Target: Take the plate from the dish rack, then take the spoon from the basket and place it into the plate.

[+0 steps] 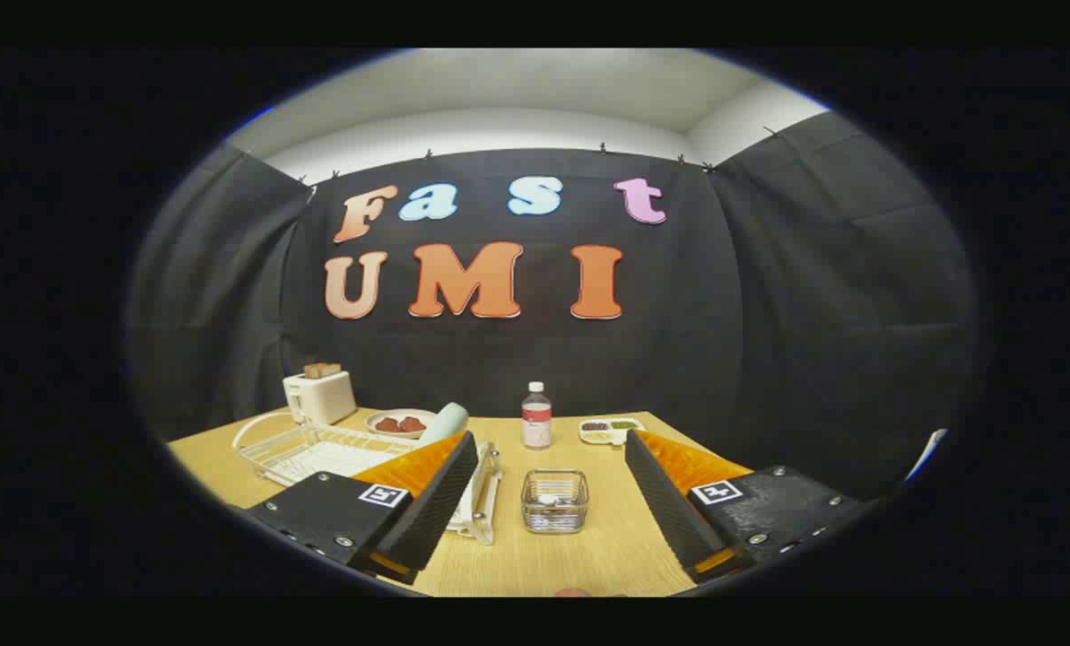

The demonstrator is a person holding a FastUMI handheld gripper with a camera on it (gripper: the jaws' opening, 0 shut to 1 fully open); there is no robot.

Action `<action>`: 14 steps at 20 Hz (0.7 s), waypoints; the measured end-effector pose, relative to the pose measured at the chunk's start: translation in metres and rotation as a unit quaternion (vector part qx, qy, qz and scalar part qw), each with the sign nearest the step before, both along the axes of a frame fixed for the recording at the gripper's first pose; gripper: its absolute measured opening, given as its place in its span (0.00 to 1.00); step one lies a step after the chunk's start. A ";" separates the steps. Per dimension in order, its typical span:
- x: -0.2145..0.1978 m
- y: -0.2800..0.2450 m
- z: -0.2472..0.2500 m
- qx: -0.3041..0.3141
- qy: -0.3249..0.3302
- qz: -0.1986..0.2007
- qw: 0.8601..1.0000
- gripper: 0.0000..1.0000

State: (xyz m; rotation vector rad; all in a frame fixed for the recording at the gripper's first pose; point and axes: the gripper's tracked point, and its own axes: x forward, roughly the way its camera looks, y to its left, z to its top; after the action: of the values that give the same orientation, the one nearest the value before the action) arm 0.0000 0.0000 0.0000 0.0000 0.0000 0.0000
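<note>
My tongs [543, 520] are wide open and hold nothing at all, with one finger [431, 502] on the left and the other finger on the right, up above the wooden table [535, 561]. Just ahead, between my two fingers, sits the little wire basket [554, 501]. Something small and shiny lies in it, and I think that is the spoon, but it is too small for me to be sure. To the left, partly behind my left finger, is the white dish rack [297, 449]. I cannot make out the plate in it, since my finger is in the way, so I cannot tell just where it stands. Farther back there is a bottle [536, 415], a bowl with red things [400, 423], a small tray of snacks [611, 431], and a toaster [319, 395] near the wall. I think the plate comes first, and nothing is done yet. If I go for the rack without seeing the plate well, I could bump the wires or pinch it badly and drop it. The basket looks light, so a careless finger could push it along.
</note>
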 end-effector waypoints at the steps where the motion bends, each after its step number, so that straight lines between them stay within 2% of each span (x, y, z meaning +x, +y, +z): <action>1: -0.001 0.001 0.001 -0.004 0.000 -0.004 1.000 0.99; 7: -0.003 0.012 0.010 0.042 -0.005 0.009 0.999 0.99; 14: -0.005 0.003 0.019 0.042 -0.006 0.000 0.999 0.98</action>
State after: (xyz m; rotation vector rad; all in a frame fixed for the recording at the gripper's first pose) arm -0.0047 0.0030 0.0189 0.0841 -0.0122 -0.0010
